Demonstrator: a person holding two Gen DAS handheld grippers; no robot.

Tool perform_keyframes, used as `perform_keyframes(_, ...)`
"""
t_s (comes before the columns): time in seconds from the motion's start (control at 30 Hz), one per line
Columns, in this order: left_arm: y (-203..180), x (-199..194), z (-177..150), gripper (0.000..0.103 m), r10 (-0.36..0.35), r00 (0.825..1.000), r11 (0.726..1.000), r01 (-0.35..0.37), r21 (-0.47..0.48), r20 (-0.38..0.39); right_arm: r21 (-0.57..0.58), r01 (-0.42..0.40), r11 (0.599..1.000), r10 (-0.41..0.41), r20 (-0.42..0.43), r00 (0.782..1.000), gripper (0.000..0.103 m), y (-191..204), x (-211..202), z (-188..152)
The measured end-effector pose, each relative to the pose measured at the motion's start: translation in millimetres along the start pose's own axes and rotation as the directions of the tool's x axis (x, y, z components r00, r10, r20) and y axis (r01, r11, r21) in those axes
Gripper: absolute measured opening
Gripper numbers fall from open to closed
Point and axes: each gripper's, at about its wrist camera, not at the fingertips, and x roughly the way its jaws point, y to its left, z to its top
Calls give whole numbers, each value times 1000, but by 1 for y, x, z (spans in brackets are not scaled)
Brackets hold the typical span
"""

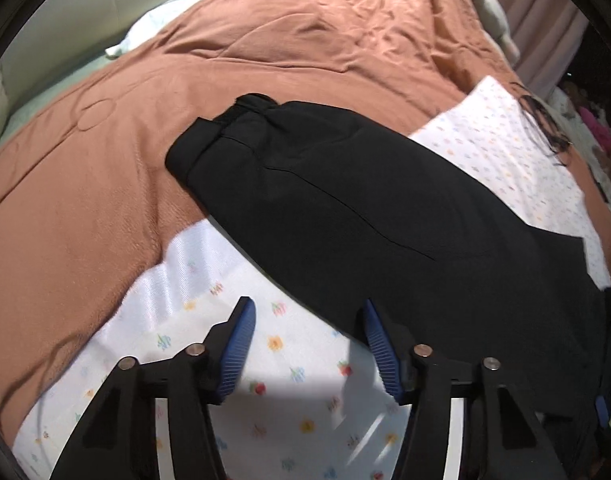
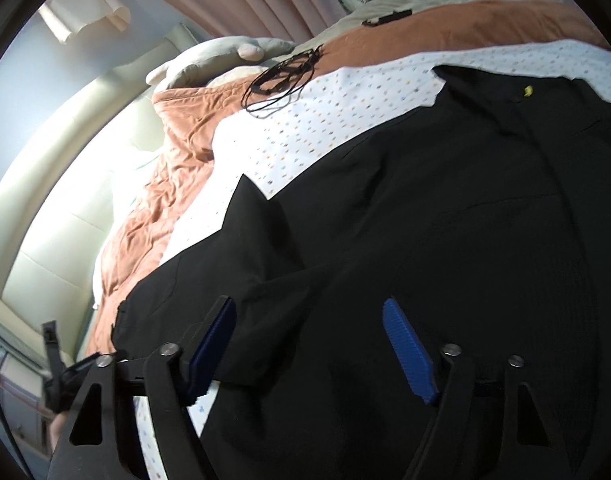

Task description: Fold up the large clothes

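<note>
The left gripper [image 1: 307, 312] hovers with its jaws apart and nothing between them, over the flower-print sheet [image 1: 265, 360] just at the edge of the black garment [image 1: 385, 208]. The right gripper [image 2: 309, 312] is likewise released, jaws spread above the garment's dark cloth. The garment lies spread across the sheet, one end reaching onto the orange blanket [image 1: 105, 160] that covers the bed.

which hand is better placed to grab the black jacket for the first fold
Right. The right hand-held gripper is open directly over the black jacket. The left hand-held gripper is open mostly over the flowered sheet, only at the jacket's edge.
</note>
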Motion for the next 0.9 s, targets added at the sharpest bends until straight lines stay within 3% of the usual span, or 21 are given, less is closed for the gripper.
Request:
perform_keyframes(0.07,-3,6,7,56,20,1000,1000,-20,13,17,19,-27,999,27,-21,999,65,-1,13,0)
perform_keyframes(0.13,-6,10,13,34,56,998,998,-57,38,32,41,-54,998,56,-47,997,60,-4,26,-2)
perform_keyframes(0.17,-6,11,17,14,67,997,997,-68,41,32,50,-66,997,69,-63,996,57,-4,31,-4)
perform_keyframes(0.2,-4,11,20,6,66,997,997,-67,33,30,58,-77,995,81,-77,994,55,-4,36,-6)
perform_keyframes(0.3,-2,-1,26,2,28,997,999,-29,14,70,90,-103,991,113,-113,987,53,-5,47,-12)
perform_keyframes(0.43,-17,-33,31,2,6,987,998,-17,67,161,114,-114,987,130,-144,981,53,-9,53,-17)
perform_keyframes(0.53,-29,-69,38,2,-77,977,995,63,76,199,116,-137,984,152,-134,979,53,-8,43,-15)
perform_keyframes(0.73,-79,-150,46,1,-218,935,970,177,164,279,94,-117,989,123,-65,990,60,-8,-1,-13)
perform_keyframes(0.9,-129,-216,36,1,-343,883,928,266,261,320,100,-72,992,74,-17,997,60,-19,-47,-13)
